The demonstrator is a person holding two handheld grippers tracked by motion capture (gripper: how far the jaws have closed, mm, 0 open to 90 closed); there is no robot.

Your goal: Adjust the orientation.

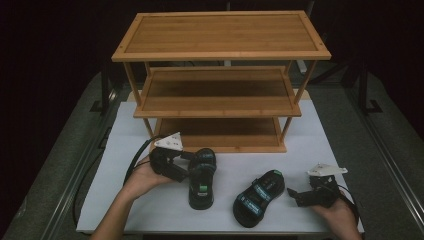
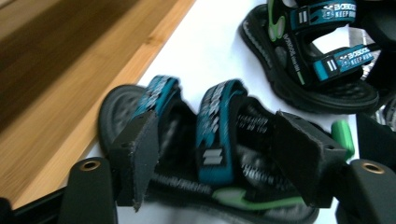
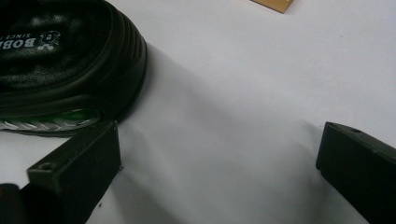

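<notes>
Two black sandals with teal straps lie on the white table top (image 1: 125, 150) in front of a bamboo shelf rack (image 1: 220, 90). My left gripper (image 1: 192, 167) stands at the left sandal (image 1: 201, 182). In the left gripper view its jaws sit apart on either side of that sandal's teal straps (image 2: 215, 116), the pads not pressing on them; the left gripper (image 2: 215, 142) is open. The right sandal (image 1: 259, 197) lies askew nearer the front edge. My right gripper (image 1: 294, 195) stays just right of it, open (image 3: 224, 149) over bare table, that sandal's end (image 3: 60, 56) beside its left jaw.
The rack has three bamboo tiers; its bottom board (image 2: 70, 84) runs close along the left sandal. A corner of the rack (image 3: 273, 3) shows far off. The second sandal (image 2: 317, 60) lies beyond the left gripper. Dark floor surrounds the table.
</notes>
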